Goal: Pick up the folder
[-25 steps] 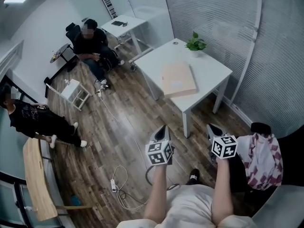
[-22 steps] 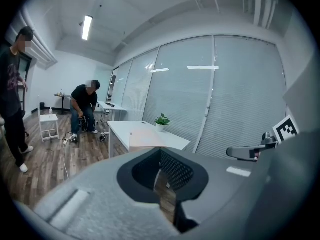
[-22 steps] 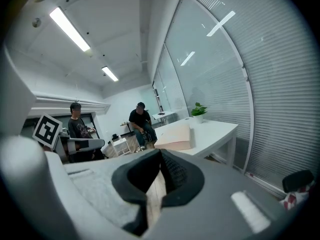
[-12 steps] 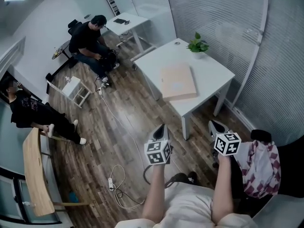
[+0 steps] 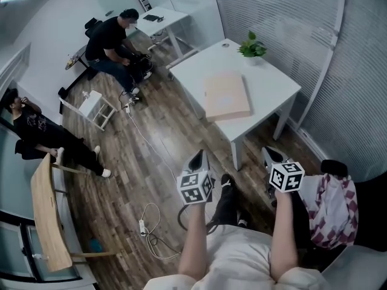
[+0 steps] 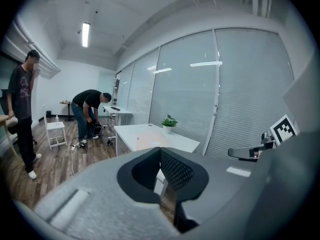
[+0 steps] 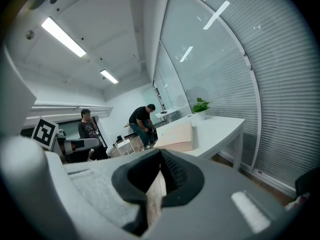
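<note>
Tan folder (image 5: 227,95) lies on the worktop (image 5: 272,88), well beyond the left tongs (image 5: 196,160) and right tongs (image 5: 270,156), both clenched empty; best step close, open them, then take its near edge.

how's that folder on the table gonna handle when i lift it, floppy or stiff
The folder lies flat on the white table and looks thin, so it's probably light but hard to get a jaw under. It's broad, so gripped at one edge it may sag or flap.
</note>
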A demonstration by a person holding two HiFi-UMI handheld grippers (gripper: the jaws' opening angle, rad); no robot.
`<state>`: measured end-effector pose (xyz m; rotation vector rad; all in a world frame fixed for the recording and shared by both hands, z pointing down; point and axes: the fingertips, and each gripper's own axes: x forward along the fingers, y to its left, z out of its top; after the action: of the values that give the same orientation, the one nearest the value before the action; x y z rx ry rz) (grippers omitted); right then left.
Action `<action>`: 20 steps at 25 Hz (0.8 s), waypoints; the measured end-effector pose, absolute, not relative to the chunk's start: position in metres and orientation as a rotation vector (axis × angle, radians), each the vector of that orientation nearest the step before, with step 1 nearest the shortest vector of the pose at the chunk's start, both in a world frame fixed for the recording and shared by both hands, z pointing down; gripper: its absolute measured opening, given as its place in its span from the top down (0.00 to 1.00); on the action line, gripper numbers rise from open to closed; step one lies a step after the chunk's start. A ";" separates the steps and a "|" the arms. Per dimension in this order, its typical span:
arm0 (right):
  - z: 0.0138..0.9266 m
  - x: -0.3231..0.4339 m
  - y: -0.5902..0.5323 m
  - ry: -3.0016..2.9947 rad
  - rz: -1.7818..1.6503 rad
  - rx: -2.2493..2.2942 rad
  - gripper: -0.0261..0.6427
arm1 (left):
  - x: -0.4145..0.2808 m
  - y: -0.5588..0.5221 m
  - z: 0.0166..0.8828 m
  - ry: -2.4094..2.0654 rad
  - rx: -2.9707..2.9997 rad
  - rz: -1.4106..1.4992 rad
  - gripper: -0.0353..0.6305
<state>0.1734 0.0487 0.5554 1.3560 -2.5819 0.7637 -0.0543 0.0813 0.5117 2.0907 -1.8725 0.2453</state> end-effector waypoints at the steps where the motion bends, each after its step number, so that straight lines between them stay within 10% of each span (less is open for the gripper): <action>1: 0.555 0.174 0.046 -2.581 0.759 1.358 0.96 | -0.055 0.079 0.511 -1.875 2.094 0.235 0.94; 20: 0.548 0.154 -0.031 -2.613 0.753 1.291 0.96 | -0.094 0.019 0.513 -1.955 2.002 0.164 0.94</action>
<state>0.1540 -0.0308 0.5480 1.2907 -2.6135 0.7533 -0.0941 0.0194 0.5126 2.0015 -1.9555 0.1641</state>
